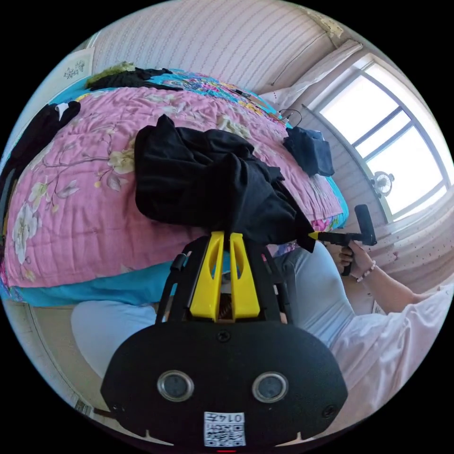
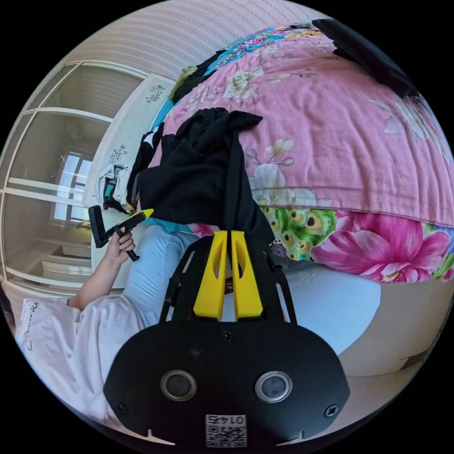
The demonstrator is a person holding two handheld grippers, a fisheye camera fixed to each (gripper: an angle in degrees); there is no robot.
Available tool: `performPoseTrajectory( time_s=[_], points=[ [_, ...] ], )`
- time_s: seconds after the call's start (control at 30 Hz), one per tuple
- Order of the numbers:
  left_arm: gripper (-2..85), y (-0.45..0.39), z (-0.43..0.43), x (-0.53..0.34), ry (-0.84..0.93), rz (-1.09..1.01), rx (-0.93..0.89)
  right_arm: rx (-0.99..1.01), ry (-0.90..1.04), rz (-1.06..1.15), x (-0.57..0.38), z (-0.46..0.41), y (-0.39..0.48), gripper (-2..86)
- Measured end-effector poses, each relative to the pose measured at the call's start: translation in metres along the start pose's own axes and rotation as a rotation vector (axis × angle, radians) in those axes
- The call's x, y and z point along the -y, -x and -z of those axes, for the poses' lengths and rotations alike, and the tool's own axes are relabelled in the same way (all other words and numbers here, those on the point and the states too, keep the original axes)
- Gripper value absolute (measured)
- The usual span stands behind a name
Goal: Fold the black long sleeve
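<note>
We are losing the tips of the left gripper (image 1: 226,235) under the bunched black long sleeve (image 1: 198,179), and the right gripper (image 2: 225,232) is vanishing into the same cloth in its own view, so how much fabric each bite is taking stays hidden. The garment's sleeves and hem are folding out of sight. The dark pile (image 1: 127,78) at the bed's (image 1: 71,198) far end is blurring beyond telling.
</note>
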State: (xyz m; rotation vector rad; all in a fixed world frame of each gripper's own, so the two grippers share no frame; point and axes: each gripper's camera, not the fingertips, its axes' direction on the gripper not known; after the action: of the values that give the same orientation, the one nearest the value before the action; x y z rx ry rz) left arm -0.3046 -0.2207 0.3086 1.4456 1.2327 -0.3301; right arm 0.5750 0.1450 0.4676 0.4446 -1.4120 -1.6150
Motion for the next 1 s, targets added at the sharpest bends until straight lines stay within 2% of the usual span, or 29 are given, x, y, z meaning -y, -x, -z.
performPoseTrajectory(
  time_s=[0.1, 0.23, 0.47, 0.6, 0.83, 0.93, 1.0],
  points=[
    [-0.3, -0.01, 0.021, 0.001, 0.105, -0.021, -0.09, 0.068, -0.062, 0.019, -0.019, 0.024, 0.011, 0.5],
    [-0.7, -0.016, 0.066, -0.009, 0.062, -0.018, -0.107, 0.175, -0.125, 0.035, -0.042, 0.054, 0.023, 0.5],
    [-1.0, -0.032, 0.251, -0.044, -0.381, 0.025, -0.289, 0.259, -0.321, 0.17, -0.099, 0.124, 0.078, 0.5],
    [-1.0, -0.071, 0.349, -0.058, -0.534, -0.077, -0.227, 0.358, -0.431, 0.316, -0.129, 0.159, 0.127, 0.4],
    [-1.0, -0.133, 0.475, -0.078, -0.739, -0.212, -0.207, 0.345, -0.565, 0.621, -0.169, 0.219, 0.229, 0.4],
    [-1.0, -0.161, 0.535, -0.09, -0.857, -0.295, -0.247, 0.468, -0.611, 0.766, -0.185, 0.253, 0.272, 0.4],
    [-1.0, -0.195, 0.592, -0.109, -0.978, -0.45, -0.251, 0.645, -0.7, 0.98, -0.213, 0.291, 0.313, 0.4]
  ],
)
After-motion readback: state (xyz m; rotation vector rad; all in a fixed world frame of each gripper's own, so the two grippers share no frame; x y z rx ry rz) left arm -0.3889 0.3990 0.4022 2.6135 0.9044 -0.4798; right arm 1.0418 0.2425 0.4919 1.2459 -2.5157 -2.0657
